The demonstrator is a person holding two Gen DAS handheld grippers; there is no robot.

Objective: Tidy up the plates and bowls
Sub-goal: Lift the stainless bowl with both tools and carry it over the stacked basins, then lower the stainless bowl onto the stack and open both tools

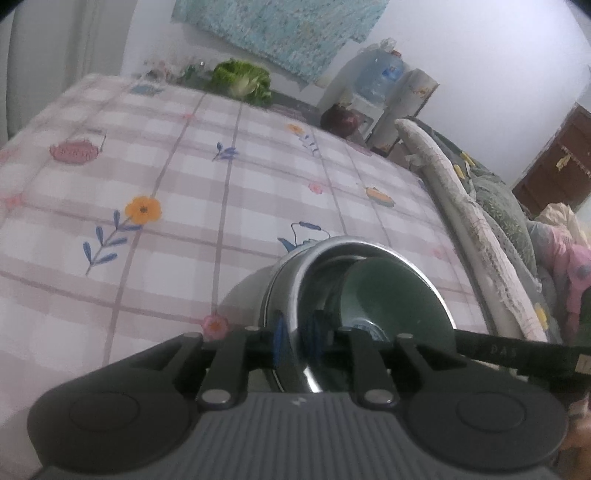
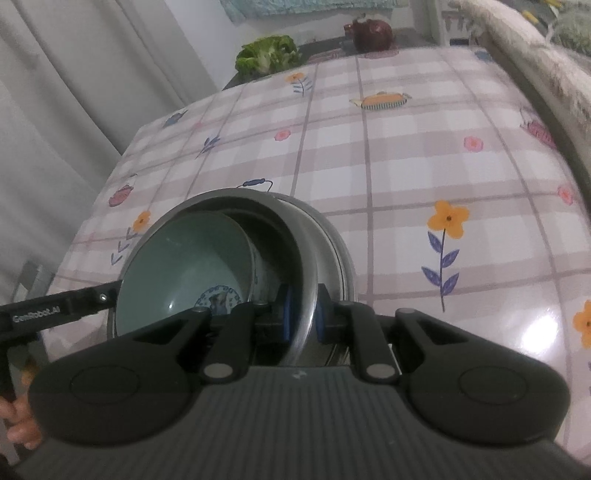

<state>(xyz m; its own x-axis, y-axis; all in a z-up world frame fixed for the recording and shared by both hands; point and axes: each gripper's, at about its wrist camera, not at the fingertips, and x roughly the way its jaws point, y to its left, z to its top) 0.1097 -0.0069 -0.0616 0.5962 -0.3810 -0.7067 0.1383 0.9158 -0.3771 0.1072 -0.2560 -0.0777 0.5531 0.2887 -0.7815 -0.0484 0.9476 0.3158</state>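
A steel bowl [image 1: 295, 280] with a green ceramic bowl [image 1: 399, 295] nested inside is held above the checked tablecloth. My left gripper [image 1: 297, 339] is shut on the steel bowl's rim at one side. My right gripper [image 2: 304, 314] is shut on the steel bowl's rim [image 2: 325, 236] at the opposite side. The green bowl [image 2: 184, 262] has a blue pattern at its bottom and leans inside the steel bowl. Each gripper's black arm shows at the edge of the other's view.
The table [image 1: 184, 184] is covered by a pink checked cloth with flower and teapot prints. A leafy cabbage [image 1: 242, 79] and a dark red teapot [image 2: 371, 33] sit at the far end. Padded chair backs [image 1: 461, 206] run along the right side. Curtains [image 2: 74, 92] hang at the left.
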